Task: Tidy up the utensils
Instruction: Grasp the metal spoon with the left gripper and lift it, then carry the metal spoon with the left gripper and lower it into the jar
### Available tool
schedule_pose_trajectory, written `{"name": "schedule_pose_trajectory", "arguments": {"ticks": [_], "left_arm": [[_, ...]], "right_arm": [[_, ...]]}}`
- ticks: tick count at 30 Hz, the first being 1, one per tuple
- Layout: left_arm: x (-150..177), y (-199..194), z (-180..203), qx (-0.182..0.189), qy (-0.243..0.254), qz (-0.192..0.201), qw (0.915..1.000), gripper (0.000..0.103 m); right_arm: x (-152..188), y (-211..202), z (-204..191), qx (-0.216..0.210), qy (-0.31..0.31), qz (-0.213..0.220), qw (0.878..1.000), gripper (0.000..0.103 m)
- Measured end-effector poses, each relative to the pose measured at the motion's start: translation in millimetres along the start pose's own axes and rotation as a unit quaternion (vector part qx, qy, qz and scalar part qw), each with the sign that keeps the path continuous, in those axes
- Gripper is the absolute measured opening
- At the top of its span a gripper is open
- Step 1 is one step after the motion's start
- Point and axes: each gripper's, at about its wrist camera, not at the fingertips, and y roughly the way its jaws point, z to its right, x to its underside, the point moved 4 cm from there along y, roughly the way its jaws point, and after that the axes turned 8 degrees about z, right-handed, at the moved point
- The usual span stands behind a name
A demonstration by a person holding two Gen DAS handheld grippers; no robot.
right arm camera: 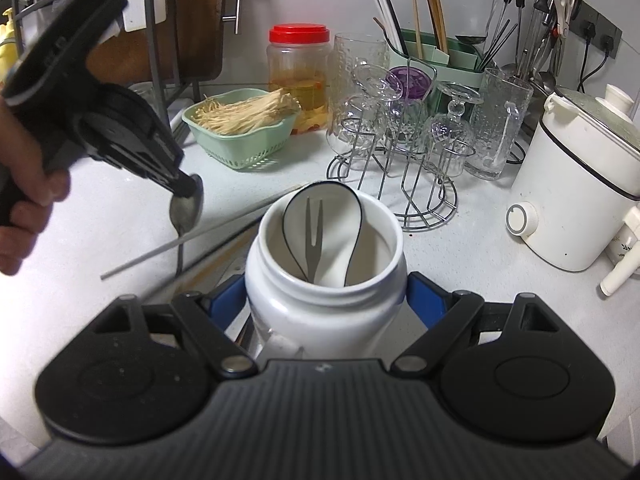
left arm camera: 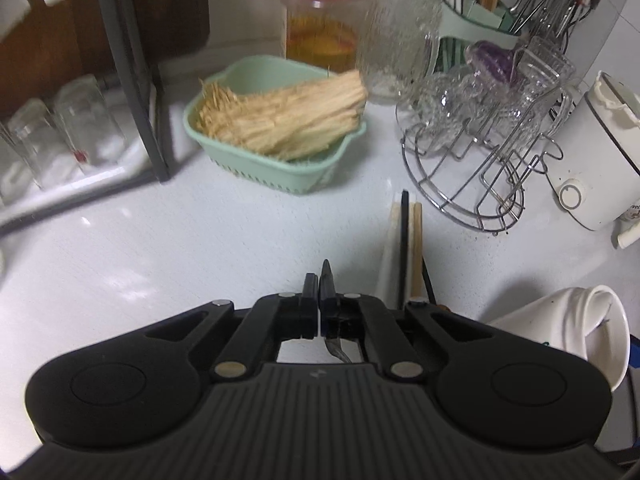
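Here the right hand-held gripper has its blue pads spread wide around a white jar, which it holds tilted toward the camera; inside lie a white ladle-spoon and a two-pronged fork. The grip looks to be on the rounded belly, so the jar could slip or roll if it tilts further, and both pieces might slide out. Just left, the left hand-held gripper is closed on a metal spoon, pinched at the bowl with the handle hanging down toward the surface; that hold looks loose, so the spoon may swing or drop before it reaches the jar mouth. Chopsticks lie on the surface beneath it. Farther back a green basket holds pale sticks, a red-lidded jar holds yellow liquid, and a green holder carries upright chopsticks.
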Motion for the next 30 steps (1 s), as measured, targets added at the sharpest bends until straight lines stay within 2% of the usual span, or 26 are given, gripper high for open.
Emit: {"name": "schedule_pose_trajectory", "arguments": {"ticks": [7, 17, 30], "left_arm": [[-7.6, -24.2, -5.5, -0.007, -0.014, 0.033, 0.9993, 0.001], [-12.1, -49.7, -16.8, -0.020, -0.048, 0.081, 0.9954, 0.001], [-48.0, -83.9, -2.6, -0.017, -0.035, 0.136, 0.9899, 0.001]], "right_arm": [[0.5, 1.1, -1.4, 0.007, 0.003, 0.002, 1.000, 0.089], [-4.0, 8.3, -5.0, -0.006, -0.009, 0.004, 1.000, 0.089], [-8.8, 14.9, -6.1, -0.019, -0.018, 0.002, 1.000, 0.089]]}}
